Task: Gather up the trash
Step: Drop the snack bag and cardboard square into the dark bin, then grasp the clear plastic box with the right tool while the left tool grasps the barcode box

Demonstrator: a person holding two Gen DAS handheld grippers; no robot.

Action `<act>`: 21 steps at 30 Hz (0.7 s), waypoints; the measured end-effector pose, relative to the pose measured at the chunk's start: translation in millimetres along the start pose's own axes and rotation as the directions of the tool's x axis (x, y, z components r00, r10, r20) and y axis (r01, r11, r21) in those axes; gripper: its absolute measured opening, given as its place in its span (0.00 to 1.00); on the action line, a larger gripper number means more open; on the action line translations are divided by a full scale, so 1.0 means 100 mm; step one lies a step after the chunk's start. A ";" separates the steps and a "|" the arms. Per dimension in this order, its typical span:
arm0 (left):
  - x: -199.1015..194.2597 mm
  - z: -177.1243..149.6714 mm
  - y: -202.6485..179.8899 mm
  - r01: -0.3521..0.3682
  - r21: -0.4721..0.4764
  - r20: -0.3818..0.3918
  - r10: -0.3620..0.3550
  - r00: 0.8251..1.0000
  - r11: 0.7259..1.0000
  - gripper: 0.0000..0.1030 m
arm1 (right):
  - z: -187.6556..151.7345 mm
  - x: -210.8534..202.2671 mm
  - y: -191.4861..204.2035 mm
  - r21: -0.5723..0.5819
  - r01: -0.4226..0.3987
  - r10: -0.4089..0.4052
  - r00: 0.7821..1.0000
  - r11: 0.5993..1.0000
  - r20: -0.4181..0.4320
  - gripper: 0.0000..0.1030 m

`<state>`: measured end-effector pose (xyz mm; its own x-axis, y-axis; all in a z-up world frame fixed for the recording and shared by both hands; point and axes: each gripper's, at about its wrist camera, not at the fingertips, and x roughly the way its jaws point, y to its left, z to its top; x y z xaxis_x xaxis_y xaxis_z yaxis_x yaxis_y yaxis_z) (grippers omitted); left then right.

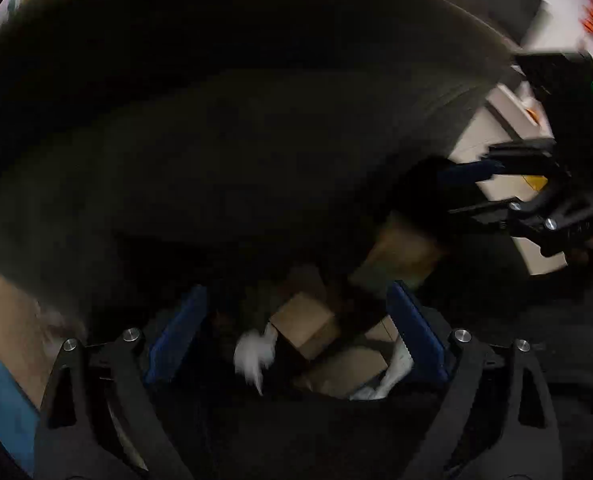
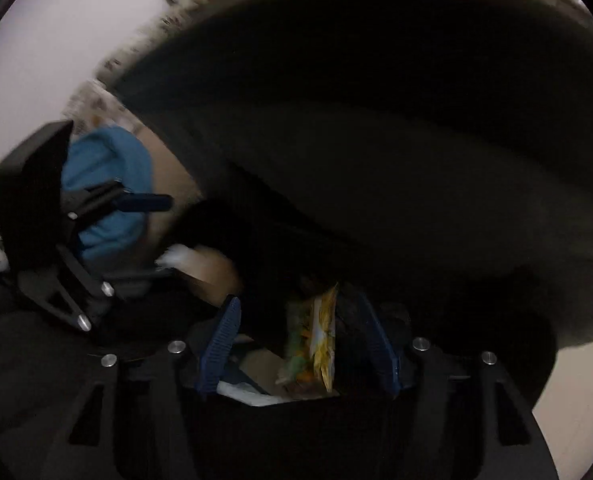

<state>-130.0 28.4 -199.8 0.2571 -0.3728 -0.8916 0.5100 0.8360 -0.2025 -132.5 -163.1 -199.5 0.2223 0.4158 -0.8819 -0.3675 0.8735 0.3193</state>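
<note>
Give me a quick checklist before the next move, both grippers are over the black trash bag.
1. Left gripper open: ok, fingers apart, nothing between them.
2. Right gripper open: ok; yellow snack wrapper sits between the fingers, contact cannot tell.
3. Wrapper released: cannot tell, picture blurred.
4. Trash inside the bag: ok, cardboard pieces and white paper lie below.
5. Grippers apart from each other: ok.

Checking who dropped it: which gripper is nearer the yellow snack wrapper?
Right. The yellow snack wrapper hangs between the open right gripper fingers; the left gripper is off to its left.
</note>
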 end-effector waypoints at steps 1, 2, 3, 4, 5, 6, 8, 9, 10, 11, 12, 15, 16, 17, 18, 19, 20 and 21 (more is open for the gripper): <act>0.08 -0.02 0.10 0.000 -0.046 -0.037 -0.002 0.999 0.999 0.86 | -0.02 0.00 -0.02 0.011 -0.005 0.005 1.000 1.000 -0.005 0.56; 0.08 -0.03 0.16 -0.005 -0.078 -0.045 0.002 0.999 0.997 0.86 | -0.03 -0.09 -0.01 0.011 -0.017 0.016 1.000 1.000 0.011 0.56; 0.04 -0.04 0.18 -0.005 -0.092 -0.037 0.001 0.999 0.996 0.86 | -0.02 -0.20 0.02 -0.005 -0.015 0.015 0.999 1.000 0.031 0.56; -0.05 -0.04 0.20 -0.008 -0.102 -0.017 0.006 1.000 0.995 0.86 | 0.01 -0.32 0.06 -0.022 -0.006 0.007 0.999 1.000 0.054 0.56; -0.17 -0.02 0.20 -0.016 -0.109 0.008 0.017 1.000 0.994 0.86 | 0.06 -0.52 0.12 -0.044 -0.011 0.015 0.996 0.999 0.093 0.56; -0.32 0.02 0.18 -0.014 -0.112 0.040 0.019 0.999 0.994 0.86 | 0.15 -0.70 0.18 -0.067 -0.027 0.036 0.990 0.997 0.137 0.56; -0.60 0.12 0.14 -0.008 -0.104 0.114 0.020 0.993 0.995 0.86 | 0.38 -1.02 0.27 -0.119 -0.018 0.044 0.973 0.993 0.227 0.58; -0.81 0.20 0.09 -0.022 -0.091 0.175 0.038 0.984 0.996 0.86 | 0.55 -1.16 0.32 -0.148 0.007 0.034 0.962 0.989 0.271 0.62; -0.95 0.21 0.05 -0.032 -0.081 0.218 0.049 0.975 0.996 0.86 | 0.72 -1.25 0.37 -0.174 0.037 0.019 0.950 0.984 0.311 0.63; -1.10 0.28 0.01 -0.043 -0.072 0.266 0.061 0.962 0.996 0.86 | 1.02 -1.35 0.43 -0.206 0.095 -0.012 0.928 0.974 0.371 0.64; -1.20 0.33 0.00 -0.054 -0.069 0.300 0.073 0.951 0.996 0.87 | 1.19 -1.38 0.46 -0.220 0.130 -0.031 0.915 0.967 0.402 0.64; -1.46 0.54 -0.03 -0.123 -0.080 0.400 0.146 0.905 0.989 0.88 | 2.01 -1.33 0.52 -0.224 0.242 -0.107 0.867 0.944 0.487 0.64; -1.49 0.59 -0.02 -0.141 -0.089 0.415 0.166 0.895 0.986 0.88 | 2.28 -1.27 0.55 -0.229 0.273 -0.127 0.855 0.934 0.503 0.64; -1.52 0.61 0.00 -0.160 -0.100 0.426 0.187 0.885 0.982 0.88 | 2.49 -1.23 0.52 -0.226 0.287 -0.141 0.852 0.931 0.504 0.64; -1.53 0.65 0.02 -0.179 -0.119 0.434 0.213 0.875 0.977 0.88 | 2.74 -1.17 0.52 -0.218 0.305 -0.162 0.850 0.927 0.501 0.64; -1.55 0.66 0.07 -0.182 -0.136 0.438 0.224 0.871 0.974 0.88 | 2.90 -1.12 0.53 -0.215 0.318 -0.177 0.849 0.923 0.498 0.64; -1.53 0.67 0.08 -0.176 -0.151 0.440 0.225 0.869 0.973 0.88 | 3.15 -1.04 0.49 -0.207 0.324 -0.193 0.855 0.923 0.481 0.64; -1.55 0.68 0.14 -0.167 -0.166 0.440 0.225 0.869 0.972 0.88 | 3.34 -0.96 0.44 -0.196 0.330 -0.211 0.863 0.923 0.458 0.63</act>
<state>-106.4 70.1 -37.1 0.6995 -0.3133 -0.6424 0.3162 0.9417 -0.1149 131.4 -80.0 14.6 0.6834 0.2906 -0.6697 -0.4433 0.8940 -0.0644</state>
